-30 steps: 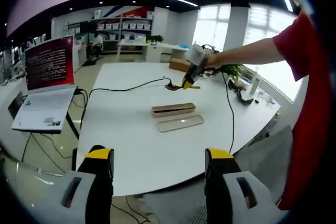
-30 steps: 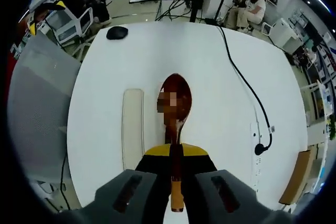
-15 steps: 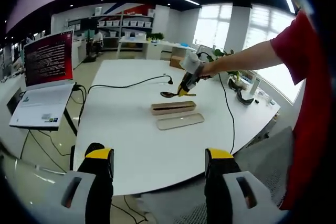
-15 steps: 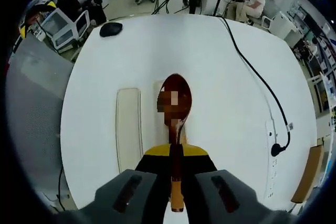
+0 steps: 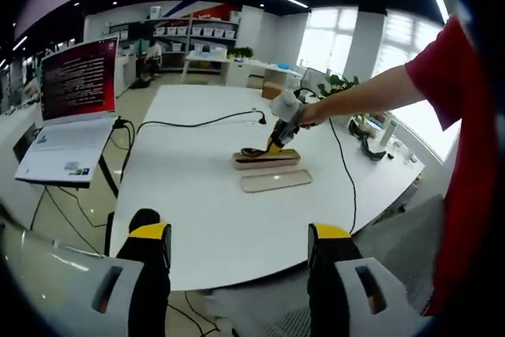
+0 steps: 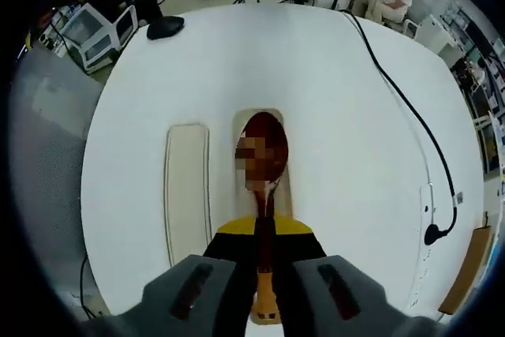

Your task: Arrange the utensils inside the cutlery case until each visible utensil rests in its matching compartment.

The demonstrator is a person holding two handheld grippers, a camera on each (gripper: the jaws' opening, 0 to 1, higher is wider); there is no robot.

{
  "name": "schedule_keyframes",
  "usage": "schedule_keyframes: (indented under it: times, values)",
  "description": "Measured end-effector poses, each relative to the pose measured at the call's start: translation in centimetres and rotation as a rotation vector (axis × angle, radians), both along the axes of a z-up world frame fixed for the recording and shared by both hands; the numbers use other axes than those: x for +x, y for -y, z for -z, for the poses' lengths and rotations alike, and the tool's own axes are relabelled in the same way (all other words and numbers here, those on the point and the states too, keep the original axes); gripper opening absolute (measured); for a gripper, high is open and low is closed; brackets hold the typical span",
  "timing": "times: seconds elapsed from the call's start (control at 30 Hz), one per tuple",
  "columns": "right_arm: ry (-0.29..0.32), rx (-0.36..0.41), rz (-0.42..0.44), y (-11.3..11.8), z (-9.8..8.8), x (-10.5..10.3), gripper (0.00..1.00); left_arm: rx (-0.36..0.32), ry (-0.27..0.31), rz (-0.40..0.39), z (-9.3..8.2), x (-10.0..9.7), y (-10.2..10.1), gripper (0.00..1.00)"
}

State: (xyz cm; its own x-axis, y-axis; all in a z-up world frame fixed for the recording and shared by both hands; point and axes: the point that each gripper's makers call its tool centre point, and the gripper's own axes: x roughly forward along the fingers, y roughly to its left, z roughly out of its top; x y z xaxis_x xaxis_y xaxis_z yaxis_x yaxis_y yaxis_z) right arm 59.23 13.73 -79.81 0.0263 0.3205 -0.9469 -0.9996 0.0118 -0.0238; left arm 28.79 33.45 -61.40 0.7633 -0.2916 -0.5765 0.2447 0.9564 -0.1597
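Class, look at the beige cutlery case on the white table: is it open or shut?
Open. The beige cutlery case shows its hollow, and its flat beige lid lies apart beside it on the white table.

From my right gripper view the spoon [image 6: 263,165] covers most of the cutlery case [image 6: 239,128], so I can't make out any compartment under the bowl, and the handle's lower part vanishes between my fingers [image 6: 278,230]. In the left gripper view the case and its lid [image 5: 275,181] are too small to read inside, and the desk [image 5: 197,195] is cut off behind my left fingers [image 5: 149,236].
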Motion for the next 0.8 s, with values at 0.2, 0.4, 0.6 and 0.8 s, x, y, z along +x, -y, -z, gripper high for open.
schedule_keyframes:
  times: [0.2,0.4,0.6,0.8]
  values:
    - [-0.009,-0.019,-0.006,0.0,1.2,0.2,0.01,0.001,-0.006,-0.008,0.2,0.0,-0.3,0.72]
    - [-0.005,-0.030,-0.024,-0.5,1.5,-0.3,0.02,0.001,-0.007,-0.017,0.3,0.1,-0.6,0.72]
    - [0.012,-0.067,-0.055,-0.3,2.2,0.2,0.02,-0.001,-0.010,-0.020,0.6,-0.1,-0.4,0.72]
    - [-0.004,-0.101,0.032,0.7,1.5,-0.2,0.02,-0.008,-0.005,-0.030,0.5,-0.4,-0.5,0.72]
